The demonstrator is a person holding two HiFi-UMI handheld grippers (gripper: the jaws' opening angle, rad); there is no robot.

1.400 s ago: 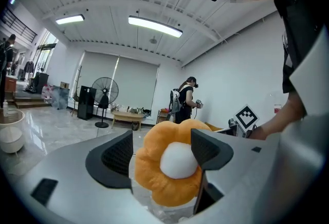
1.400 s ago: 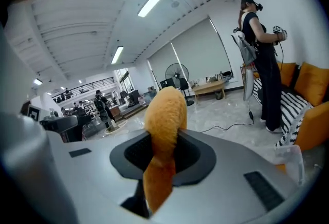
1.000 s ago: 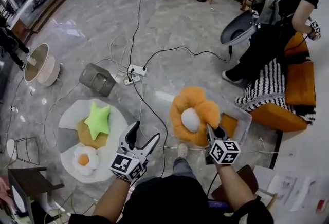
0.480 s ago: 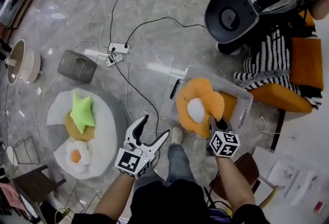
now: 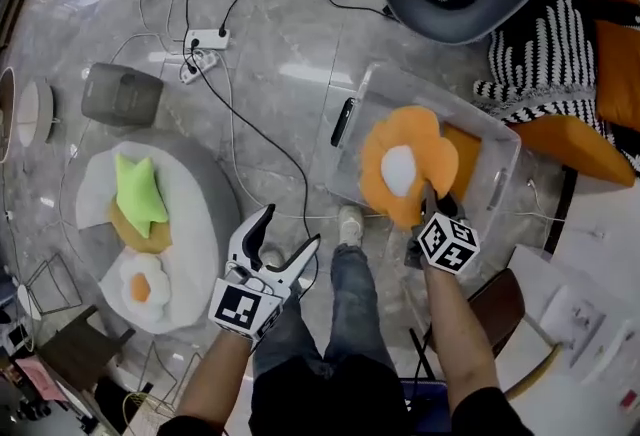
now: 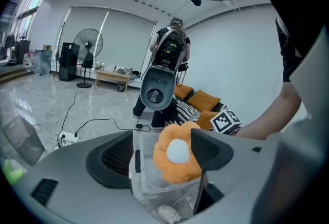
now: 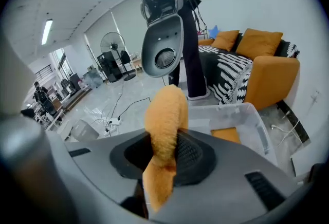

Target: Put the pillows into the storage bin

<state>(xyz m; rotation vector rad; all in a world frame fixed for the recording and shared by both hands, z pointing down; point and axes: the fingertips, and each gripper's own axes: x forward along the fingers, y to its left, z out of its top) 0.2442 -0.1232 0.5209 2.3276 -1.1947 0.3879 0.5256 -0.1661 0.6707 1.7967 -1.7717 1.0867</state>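
The right tongs (image 5: 431,208) are clamped on the edge of an orange flower pillow (image 5: 400,169), which hangs over the near side of the clear storage bin (image 5: 450,102) on the floor. A flat orange cushion (image 5: 463,150) lies inside the bin. The left tongs (image 5: 290,229) stand apart with nothing between them. A green star pillow (image 5: 138,192) and a fried-egg pillow (image 5: 140,286) lie on a round mat (image 5: 200,224), well apart from the bin.

No word, number or brand is legible anywhere. The only signs are black-and-white square markers: in the head view, on the left gripper (image 5: 290,229) at seven o'clock and on the right gripper (image 5: 437,206) at four o'clock. Print on the paper sheets (image 5: 575,319), farther out at four o'clock, is too small to read.
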